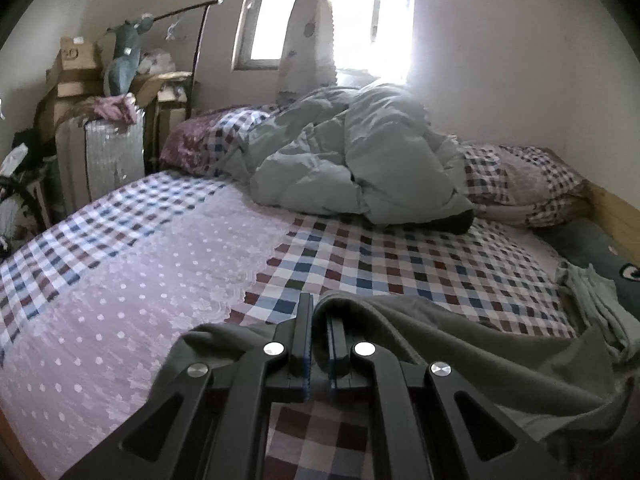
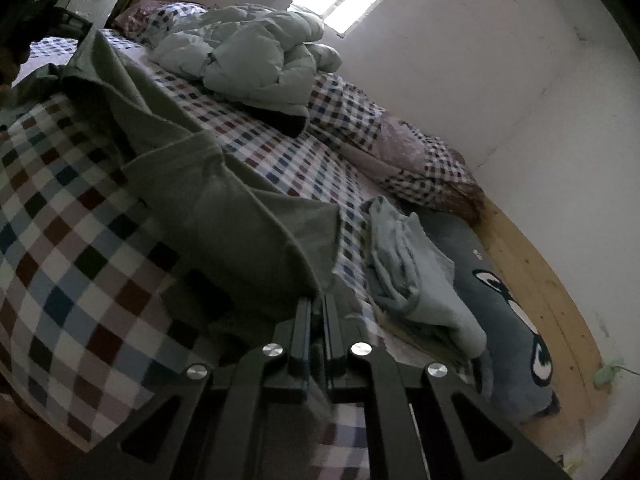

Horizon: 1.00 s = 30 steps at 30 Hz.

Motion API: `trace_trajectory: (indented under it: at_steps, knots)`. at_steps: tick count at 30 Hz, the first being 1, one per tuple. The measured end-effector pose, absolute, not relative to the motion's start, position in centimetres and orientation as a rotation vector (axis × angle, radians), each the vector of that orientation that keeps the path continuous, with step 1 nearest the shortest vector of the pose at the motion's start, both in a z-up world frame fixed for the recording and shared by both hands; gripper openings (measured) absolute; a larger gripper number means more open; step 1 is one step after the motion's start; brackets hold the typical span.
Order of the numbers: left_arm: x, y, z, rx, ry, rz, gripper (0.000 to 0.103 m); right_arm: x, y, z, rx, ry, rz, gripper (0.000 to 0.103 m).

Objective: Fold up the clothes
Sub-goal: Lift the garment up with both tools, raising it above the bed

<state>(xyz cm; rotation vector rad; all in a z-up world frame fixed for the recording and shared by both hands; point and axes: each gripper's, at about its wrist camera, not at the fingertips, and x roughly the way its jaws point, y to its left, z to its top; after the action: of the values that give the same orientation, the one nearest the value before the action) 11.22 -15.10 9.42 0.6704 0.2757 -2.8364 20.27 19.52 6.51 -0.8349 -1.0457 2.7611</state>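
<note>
Two grippers hold the same dark green garment (image 1: 460, 344) over the near part of the bed (image 1: 132, 280). The left gripper (image 1: 319, 320) has its fingers drawn close together, with a fold of the green cloth pinched between them; from there the fabric falls away to the right in the left wrist view. The right gripper (image 2: 318, 312) is likewise nearly closed, clamped on an edge of the garment (image 2: 224, 216), which stretches up and to the left across the checked bedsheet (image 2: 60, 240). Just right of the garment lies a small pile of pale green clothes (image 2: 412, 272), crumpled, next to a blue-grey cushion with cartoon eyes (image 2: 516, 344) along the wooden bed edge (image 2: 536, 268). At the far end of the bed a pale green duvet (image 1: 360, 152) is heaped on checked pillows (image 1: 524, 184). A pink dotted lace cover (image 1: 160, 280) lies over the left part of the sheet.
</note>
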Motion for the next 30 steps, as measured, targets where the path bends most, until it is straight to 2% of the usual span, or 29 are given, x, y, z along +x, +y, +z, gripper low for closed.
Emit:
trace_trajectory:
  at_steps: [7, 13, 19, 27, 30]
  knots:
    - [15.3, -13.2, 13.2, 0.583, 0.149, -2.926, 0.005, 20.6, 21.7, 11.0, -0.689, -1.043, 2.722, 0.003]
    - [19.8, -12.0, 19.5, 0.456, 0.083, -3.009, 0.005, 20.9, 23.6, 16.4, -0.521, -1.009, 2.68, 0.003]
    - [23.3, -11.2, 26.7, 0.298, 0.055, -3.045, 0.005, 22.4, 24.7, 23.0, -0.331, -0.953, 2.678, 0.003]
    - [28.2, -11.2, 35.9, 0.127, 0.158, -3.114, 0.005, 25.4, 25.6, 31.9, -0.089, -0.856, 2.693, 0.003]
    - [30.6, -10.2, 38.4, 0.011, 0.088, -3.116, 0.005, 27.3, 25.9, 35.1, -0.006, -0.806, 2.712, 0.003]
